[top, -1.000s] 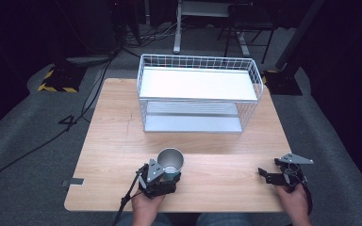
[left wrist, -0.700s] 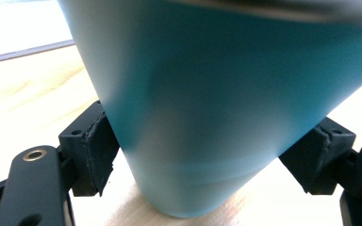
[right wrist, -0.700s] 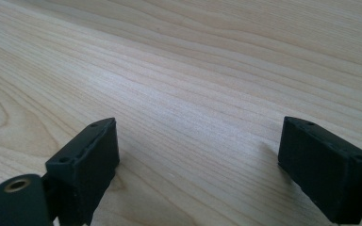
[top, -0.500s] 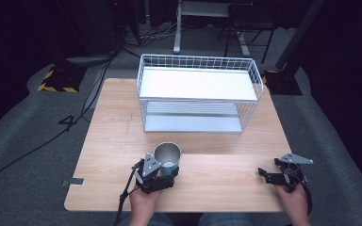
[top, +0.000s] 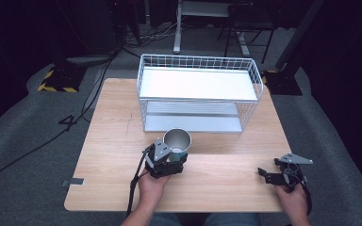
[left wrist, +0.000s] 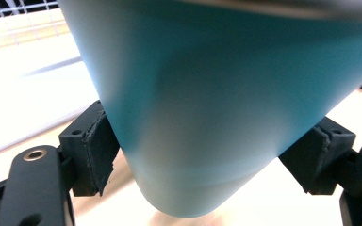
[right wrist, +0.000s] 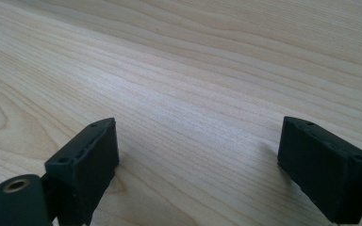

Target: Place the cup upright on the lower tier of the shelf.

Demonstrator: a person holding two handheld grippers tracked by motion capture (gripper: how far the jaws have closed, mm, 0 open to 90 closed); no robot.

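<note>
**Teal cup clamped by left gripper, right gripper idle w/ jaws apart**

High view: the left gripper (top: 166, 162) is held low over the wooden table (top: 113, 127), near its front-centre, w/ the left hand (top: 152, 184) entering from the bottom edge. A cup (top: 177, 142) w/ a metal inside and teal outside is seen between its jaws, just in front of the white wire rack (top: 199, 94). The cup's lower part is hidden by the gripper body, so whether its base touches the table can't be told. The right gripper (top: 283, 172) is kept near the front-right corner, well apart from the cup, in the right hand (top: 292, 200).

Left gripper view: the cup (left wrist: 226, 103) is pressed on both sides by the black pads (left wrist: 96, 146); it's gripped. The teal wall is blurred by closeness and cut off at the top. The rack is glimpsed top left, overexposed.

Right gripper view: the jaws are spread wide w/ nothing between them, only bare table (right wrist: 207, 84) grain beneath.
</note>
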